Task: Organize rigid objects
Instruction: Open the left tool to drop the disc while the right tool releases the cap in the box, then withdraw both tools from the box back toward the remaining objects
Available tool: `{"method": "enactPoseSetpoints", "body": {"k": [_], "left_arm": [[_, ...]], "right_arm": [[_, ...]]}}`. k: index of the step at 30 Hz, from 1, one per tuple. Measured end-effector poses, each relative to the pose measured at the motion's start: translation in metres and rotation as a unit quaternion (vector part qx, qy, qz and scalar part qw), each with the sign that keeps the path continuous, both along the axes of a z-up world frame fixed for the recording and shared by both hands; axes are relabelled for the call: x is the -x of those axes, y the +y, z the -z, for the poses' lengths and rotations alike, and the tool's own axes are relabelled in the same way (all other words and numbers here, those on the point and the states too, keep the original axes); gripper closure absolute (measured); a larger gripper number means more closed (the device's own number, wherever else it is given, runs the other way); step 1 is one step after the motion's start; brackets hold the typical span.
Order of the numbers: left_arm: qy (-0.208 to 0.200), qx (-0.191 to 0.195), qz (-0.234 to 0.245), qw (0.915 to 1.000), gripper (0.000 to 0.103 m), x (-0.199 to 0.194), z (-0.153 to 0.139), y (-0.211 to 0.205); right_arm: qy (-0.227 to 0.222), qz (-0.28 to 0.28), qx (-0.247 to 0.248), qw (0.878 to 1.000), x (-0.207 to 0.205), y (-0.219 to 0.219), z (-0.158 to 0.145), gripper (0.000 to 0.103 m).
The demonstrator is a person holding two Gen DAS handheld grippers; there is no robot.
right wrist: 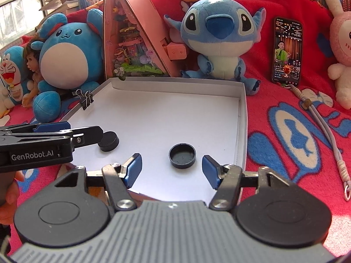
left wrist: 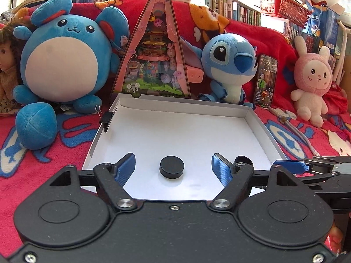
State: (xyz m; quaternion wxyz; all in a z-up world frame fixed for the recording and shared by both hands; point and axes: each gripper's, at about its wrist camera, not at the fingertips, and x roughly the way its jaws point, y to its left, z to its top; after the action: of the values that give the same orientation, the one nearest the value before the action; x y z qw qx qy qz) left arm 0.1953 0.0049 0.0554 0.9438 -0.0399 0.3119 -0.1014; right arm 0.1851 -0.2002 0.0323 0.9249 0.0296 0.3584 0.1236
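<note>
- Caps first: two small round black caps lie on the floor of a shallow white box (left wrist: 254, 118), which sits on a red patterned blanket (right wrist: 285, 114).
- In the left wrist view, the solid cap (left wrist: 172, 167) rests dome-up between the fingertips of the left gripper (left wrist: 173, 168), at about 6 o'clock on the box floor.
- That gripper's blue pads stand spread, clear of the cap on both sides – nothing is pinched.
- In the right wrist view, the second cap (right wrist: 182, 155) lies hollow side up, toward 5 o'clock of the box floor and near its right wall.
- The right gripper (right wrist: 172, 171) is likewise spread, its pads apart from the rim of this cap, holding nothing.
- From that same view the left gripper comes in from 9 o'clock, with the solid cap just off its tip.
- Handling, as a judgement: both look like light, stiff moulded plastic – unlikely to break, but smooth and low, so they may slide or flip on the slick card floor.
- Best hold is probably across the full width, pads square on the outer side wall, low to the floor.
- Plush toys, a phone (right wrist: 287, 52) and a binder clip (right wrist: 84, 97) on the left wall stand around the box, well clear of the caps.
</note>
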Motion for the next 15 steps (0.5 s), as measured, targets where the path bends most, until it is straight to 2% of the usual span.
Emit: {"method": "enactPoseSetpoints", "body": {"k": [15], "left_arm": [[-0.017, 0.003, 0.027, 0.9995, 0.021, 0.073, -0.004, 0.008]], "right_arm": [[-0.045, -0.032, -0.001, 0.998, 0.065, -0.009, -0.013, 0.018]]}}
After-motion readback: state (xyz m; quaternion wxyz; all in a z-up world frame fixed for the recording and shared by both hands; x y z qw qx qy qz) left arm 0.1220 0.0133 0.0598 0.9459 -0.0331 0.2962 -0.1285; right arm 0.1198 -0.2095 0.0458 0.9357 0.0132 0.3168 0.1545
